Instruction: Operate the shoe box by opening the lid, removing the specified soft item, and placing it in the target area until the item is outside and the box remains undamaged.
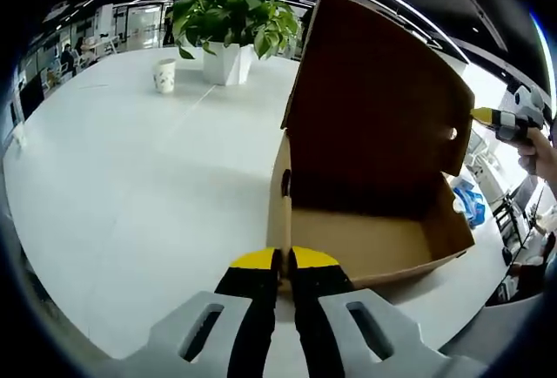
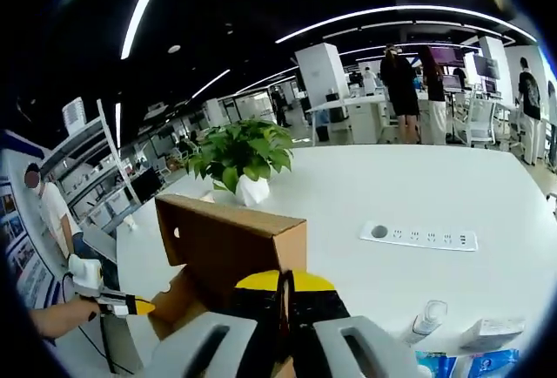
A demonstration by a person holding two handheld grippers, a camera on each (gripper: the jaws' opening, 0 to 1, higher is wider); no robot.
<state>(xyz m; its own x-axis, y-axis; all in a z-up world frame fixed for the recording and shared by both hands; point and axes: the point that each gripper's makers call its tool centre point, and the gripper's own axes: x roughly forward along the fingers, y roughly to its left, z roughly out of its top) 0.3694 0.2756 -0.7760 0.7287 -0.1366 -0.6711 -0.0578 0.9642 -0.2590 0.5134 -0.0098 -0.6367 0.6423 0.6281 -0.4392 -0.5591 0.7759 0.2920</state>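
The brown cardboard shoe box (image 1: 374,247) stands on the white table with its lid (image 1: 374,99) raised upright. The part of its floor that shows is bare cardboard. My left gripper (image 1: 283,260) is shut on the near corner of the box's side wall. It appears in the right gripper view as the left gripper (image 2: 139,306), held by a hand at the box's end. My right gripper (image 2: 284,280) is shut on the side edge of the lid (image 2: 231,243). It is also in the left gripper view as the right gripper (image 1: 487,118), at the lid's right edge.
A potted plant (image 1: 231,25) and a paper cup (image 1: 164,74) stand at the table's far side. A power strip (image 2: 419,237) lies on the table (image 2: 418,186). A small bottle (image 2: 426,317), a white carton (image 2: 492,334) and blue packets (image 2: 461,365) lie near the box. People stand beyond.
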